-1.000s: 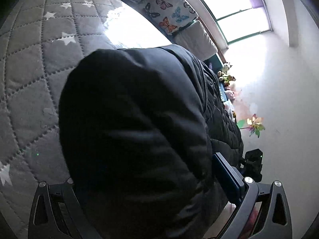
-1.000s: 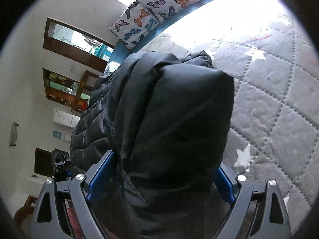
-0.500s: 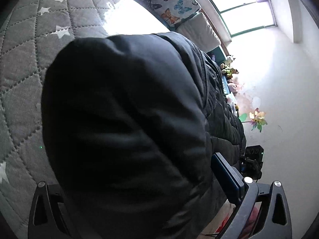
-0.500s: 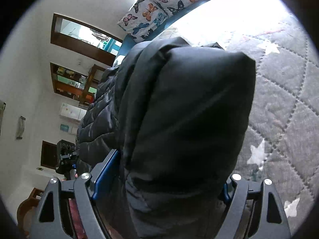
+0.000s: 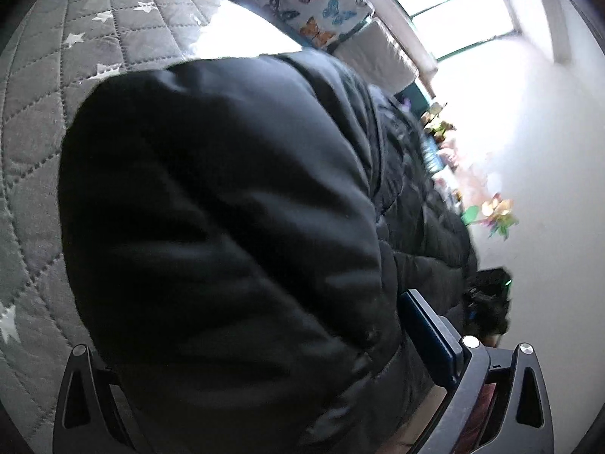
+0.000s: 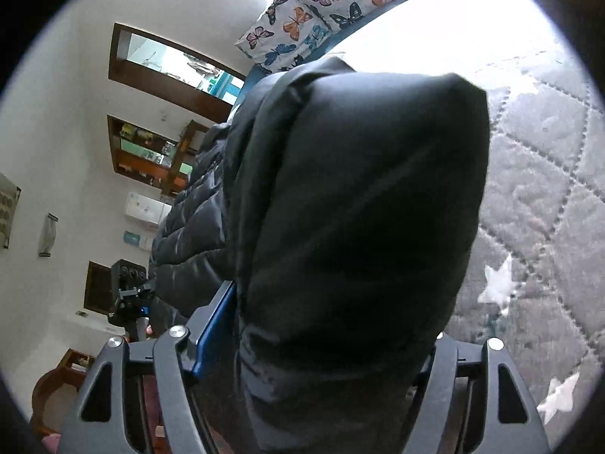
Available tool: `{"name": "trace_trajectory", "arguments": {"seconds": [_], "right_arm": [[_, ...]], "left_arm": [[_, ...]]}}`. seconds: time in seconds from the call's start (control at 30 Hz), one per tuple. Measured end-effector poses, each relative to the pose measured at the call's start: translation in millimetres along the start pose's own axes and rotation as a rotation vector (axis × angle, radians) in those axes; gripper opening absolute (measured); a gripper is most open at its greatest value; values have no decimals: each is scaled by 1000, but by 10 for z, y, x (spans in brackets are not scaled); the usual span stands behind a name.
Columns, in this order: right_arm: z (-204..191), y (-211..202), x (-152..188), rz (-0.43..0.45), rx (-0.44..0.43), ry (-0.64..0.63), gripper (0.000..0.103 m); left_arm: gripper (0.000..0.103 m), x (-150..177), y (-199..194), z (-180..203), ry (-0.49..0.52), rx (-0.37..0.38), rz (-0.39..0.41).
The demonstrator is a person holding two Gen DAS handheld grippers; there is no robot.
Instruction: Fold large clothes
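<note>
2 views, each filled by a thick fold of the black puffer jacket (image 5: 227, 246) lying on the grey star-quilted bed (image 5: 34, 132).

Left wrist view: the jacket bulges straight ahead of the left tool (image 5: 261, 359) and between its fingers. Its long axis runs away from the tool toward the butterfly pillows (image 5: 302, 3) at the head edge of the bed. The blue pad of 1 finger (image 5: 427, 336) lies against the fabric; the other finger is mostly hidden under the fold. The tool stands wide and appears clamped on the bulky fold.

Right wrist view: the same jacket (image 6: 359, 208) rises as a padded column directly in front of the right tool (image 6: 321, 340), quilted body trailing off to the side. The blue pad (image 6: 215, 325) presses the fold on 1 side, the far finger sits tight behind the fabric. Wide-set, gripping the fold.

Judgement: both tools hold the same end of the jacket, each about equally near; the next move likely carries this end forward along the long axis toward the pillows.
</note>
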State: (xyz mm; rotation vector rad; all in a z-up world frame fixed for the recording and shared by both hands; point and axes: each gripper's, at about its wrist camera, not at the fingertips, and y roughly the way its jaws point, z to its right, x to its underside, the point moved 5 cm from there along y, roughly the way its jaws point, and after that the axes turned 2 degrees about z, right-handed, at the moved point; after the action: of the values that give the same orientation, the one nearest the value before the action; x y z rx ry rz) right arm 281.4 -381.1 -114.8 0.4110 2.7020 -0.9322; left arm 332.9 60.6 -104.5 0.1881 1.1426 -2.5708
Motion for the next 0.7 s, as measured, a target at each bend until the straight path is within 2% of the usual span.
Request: {"name": "trace_trajectory", "arguments": {"seconds": [0.1,0.3,0.37,0.5,0.6,0.7], "right_arm": [[-13,18,-24,-23,-5,-10,87],[-78,80,-70,-39,-10,-42,92],[-71,65,-60,-34,-3,-38,91],[-86,26,33,-58,-24,-52,89],[-42,45,23,-67,-32,-39,90],[-40,64,-1,-61,-34,-50,90]], "left_arm": [[103,-13,11,-25,-6,19,-29],[103,-41,26,-44,-17,31,-29],[103,-12,19,-54,-23,34,-23],[103,51,-32,35,33,50,-27],[103,-5,-2,-100,-48,91,-31],[103,-13,4,-71,-39,79,-34]]}}
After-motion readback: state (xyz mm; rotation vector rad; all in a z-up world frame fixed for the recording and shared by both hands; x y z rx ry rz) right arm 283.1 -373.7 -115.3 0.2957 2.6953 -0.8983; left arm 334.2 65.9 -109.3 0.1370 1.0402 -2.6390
